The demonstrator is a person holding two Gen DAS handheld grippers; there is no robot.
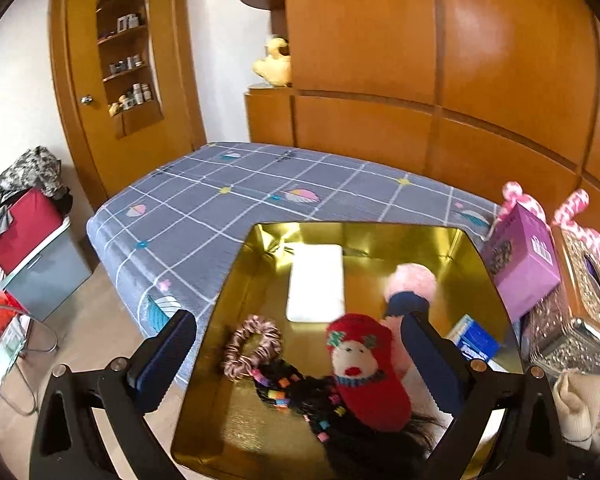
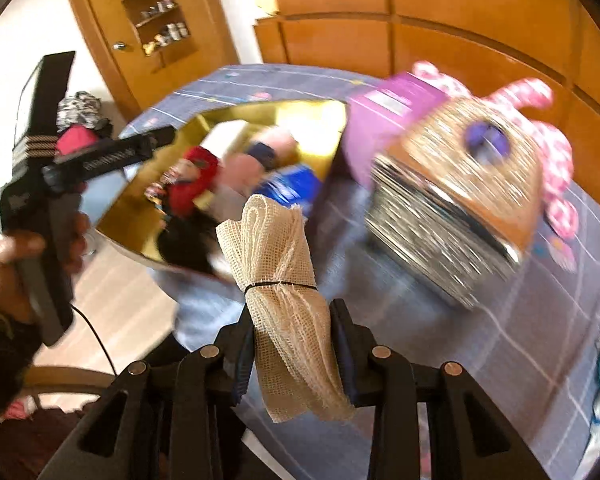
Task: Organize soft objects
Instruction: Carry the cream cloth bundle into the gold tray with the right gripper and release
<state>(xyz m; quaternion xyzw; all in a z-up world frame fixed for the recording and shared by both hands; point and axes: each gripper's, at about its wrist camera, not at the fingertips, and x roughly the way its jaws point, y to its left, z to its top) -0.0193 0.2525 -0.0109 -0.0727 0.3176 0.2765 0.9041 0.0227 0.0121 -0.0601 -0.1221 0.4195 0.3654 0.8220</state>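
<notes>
Right fingers (image 2: 340,332) clamp the gauze roll (image 2: 284,280); left fingers (image 1: 172,344) spread, empty.

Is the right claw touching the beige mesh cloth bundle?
Touching. The right wrist view shows the right claw with both fingers pressed against the beige mesh cloth bundle.

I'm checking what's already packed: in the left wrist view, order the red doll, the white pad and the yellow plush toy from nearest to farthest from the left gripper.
From the left gripper:
1. Red doll, between the fingers, in the gold tray.
2. White pad, farther back in the tray.
3. Yellow plush toy, on the wooden cabinet across the bed.
</notes>
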